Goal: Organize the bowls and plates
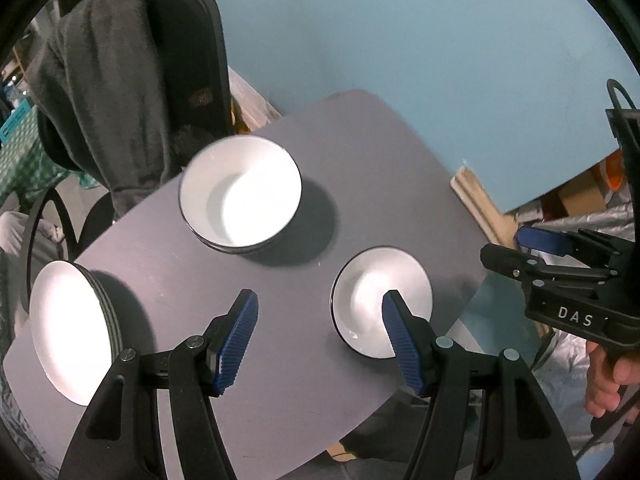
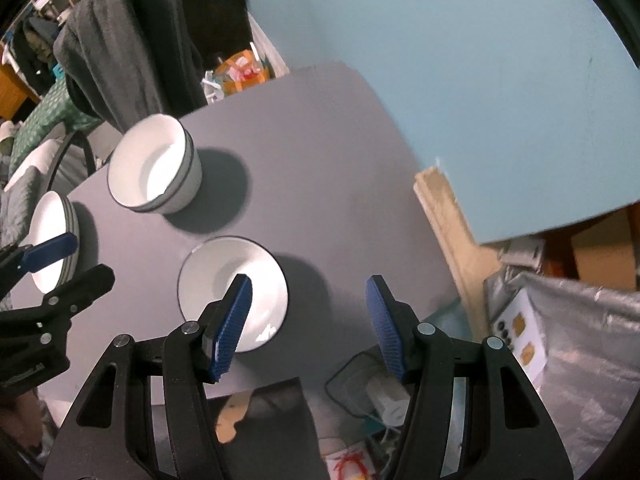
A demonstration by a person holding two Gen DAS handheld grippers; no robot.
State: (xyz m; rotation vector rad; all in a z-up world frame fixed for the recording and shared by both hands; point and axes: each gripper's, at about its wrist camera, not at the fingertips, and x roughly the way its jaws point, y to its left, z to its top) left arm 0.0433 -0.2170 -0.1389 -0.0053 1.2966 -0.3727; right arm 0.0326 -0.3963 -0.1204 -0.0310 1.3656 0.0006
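Note:
A stack of white bowls with dark rims (image 1: pixel 240 192) stands near the far side of the grey table (image 1: pixel 280 380); it also shows in the right wrist view (image 2: pixel 154 164). A stack of white plates (image 1: pixel 70 332) sits at the left edge, also in the right wrist view (image 2: pixel 50 240). A single small white plate (image 1: pixel 380 300) lies to the right, also in the right wrist view (image 2: pixel 232 292). My left gripper (image 1: pixel 320 300) is open and empty above the table between the plate stack and the small plate. My right gripper (image 2: pixel 308 284) is open and empty above the table's right edge, beside the small plate.
A chair draped with a dark grey garment (image 1: pixel 104 80) stands behind the table. A blue wall (image 1: pixel 400 40) is at the back. A wooden strip (image 2: pixel 444 216) and a silver bag (image 2: pixel 580 340) lie right of the table, with clutter on the floor below (image 2: pixel 384 396).

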